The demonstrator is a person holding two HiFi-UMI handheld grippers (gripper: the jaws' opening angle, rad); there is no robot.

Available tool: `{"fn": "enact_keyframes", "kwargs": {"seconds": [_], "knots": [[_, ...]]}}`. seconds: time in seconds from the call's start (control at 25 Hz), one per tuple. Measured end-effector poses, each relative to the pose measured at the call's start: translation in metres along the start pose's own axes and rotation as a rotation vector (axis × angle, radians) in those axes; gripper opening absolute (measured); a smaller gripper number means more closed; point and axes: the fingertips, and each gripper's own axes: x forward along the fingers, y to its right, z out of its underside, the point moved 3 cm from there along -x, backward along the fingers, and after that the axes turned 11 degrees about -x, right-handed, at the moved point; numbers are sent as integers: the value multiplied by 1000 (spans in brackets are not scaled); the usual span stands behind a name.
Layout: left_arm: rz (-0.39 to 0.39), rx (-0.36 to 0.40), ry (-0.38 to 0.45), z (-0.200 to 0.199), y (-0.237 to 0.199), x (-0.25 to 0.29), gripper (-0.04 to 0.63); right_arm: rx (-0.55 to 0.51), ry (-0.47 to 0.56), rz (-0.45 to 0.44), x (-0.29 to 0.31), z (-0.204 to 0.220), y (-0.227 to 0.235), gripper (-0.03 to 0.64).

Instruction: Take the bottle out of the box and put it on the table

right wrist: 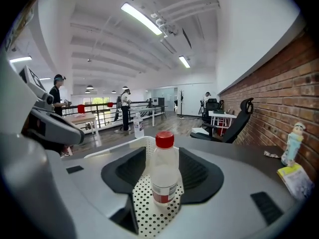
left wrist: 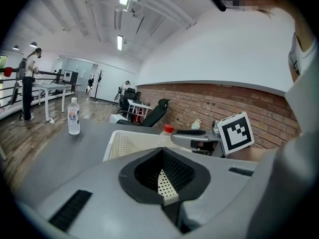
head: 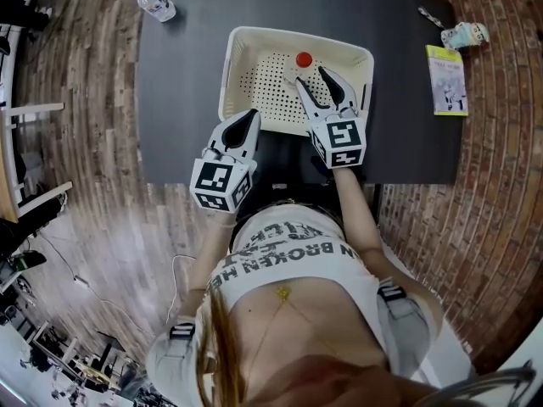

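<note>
A small clear bottle with a red cap [head: 304, 59] stands upright inside the cream perforated box [head: 254, 36] on the dark table [head: 182, 100]. My right gripper [head: 309, 75] reaches into the box from the near side, open. In the right gripper view the bottle [right wrist: 164, 176] stands between the two black pads [right wrist: 197, 171], with a gap on each side. My left gripper [head: 251, 114] hovers at the box's near left rim, shut, with nothing in it. In the left gripper view its tips [left wrist: 160, 151] meet in front of the box [left wrist: 122, 143].
A second clear water bottle [head: 155, 3] stands on the table's far left corner. A yellow booklet [head: 446, 79] and a small figurine [head: 465, 35] lie at the right edge. Brick wall on the right, wooden floor around, people and desks in the background.
</note>
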Motion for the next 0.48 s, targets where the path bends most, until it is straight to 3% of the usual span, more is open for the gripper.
{"fn": "enact_keyframes", "kwargs": {"seconds": [0.48], "knots": [[-54,-31,25,6,-10,-22,5,63,19,-39,34,-1,10,193]]}}
